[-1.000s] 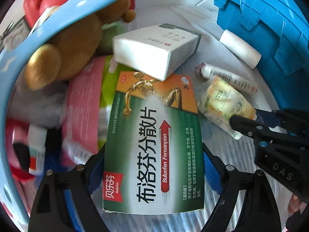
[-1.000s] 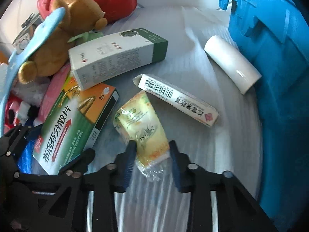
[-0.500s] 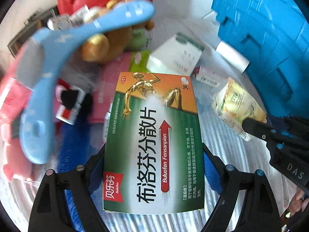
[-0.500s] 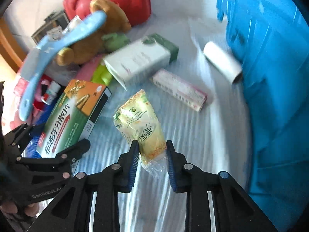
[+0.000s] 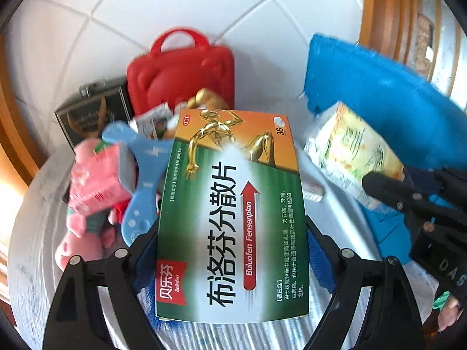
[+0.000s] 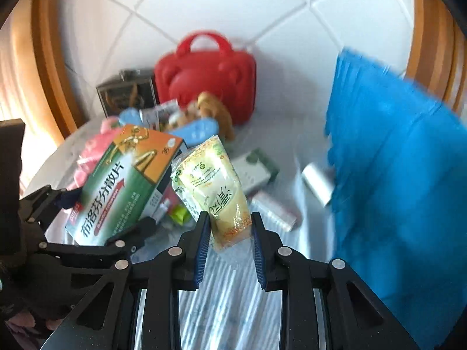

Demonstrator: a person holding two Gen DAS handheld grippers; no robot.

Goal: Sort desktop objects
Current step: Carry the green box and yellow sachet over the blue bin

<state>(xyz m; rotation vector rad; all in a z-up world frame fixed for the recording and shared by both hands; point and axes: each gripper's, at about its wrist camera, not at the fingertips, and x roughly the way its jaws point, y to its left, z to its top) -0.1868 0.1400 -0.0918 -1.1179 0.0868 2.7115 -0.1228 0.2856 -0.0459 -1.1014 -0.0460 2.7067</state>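
Note:
My left gripper [image 5: 230,248] is shut on a green and orange medicine box [image 5: 233,218] and holds it up above the table; the box also shows in the right wrist view [image 6: 125,183]. My right gripper [image 6: 229,233] is shut on a yellow sachet [image 6: 216,192] and holds it lifted. The sachet also shows at the right of the left wrist view [image 5: 353,151], with the right gripper [image 5: 414,201] behind it. A blue bin [image 6: 402,180] stands to the right.
On the white table [image 6: 233,300] lie a white and green box [image 6: 254,172], a pink carton [image 6: 274,210], a white roll [image 6: 318,183], a teddy bear [image 6: 216,113], a blue plastic piece [image 5: 140,180] and pink toys [image 5: 93,192]. A red case [image 5: 181,73] and a dark tin [image 5: 90,110] stand at the back.
Both grippers have lifted and tilted up with their objects, away from the table. The tiled floor and far clutter have come into view.

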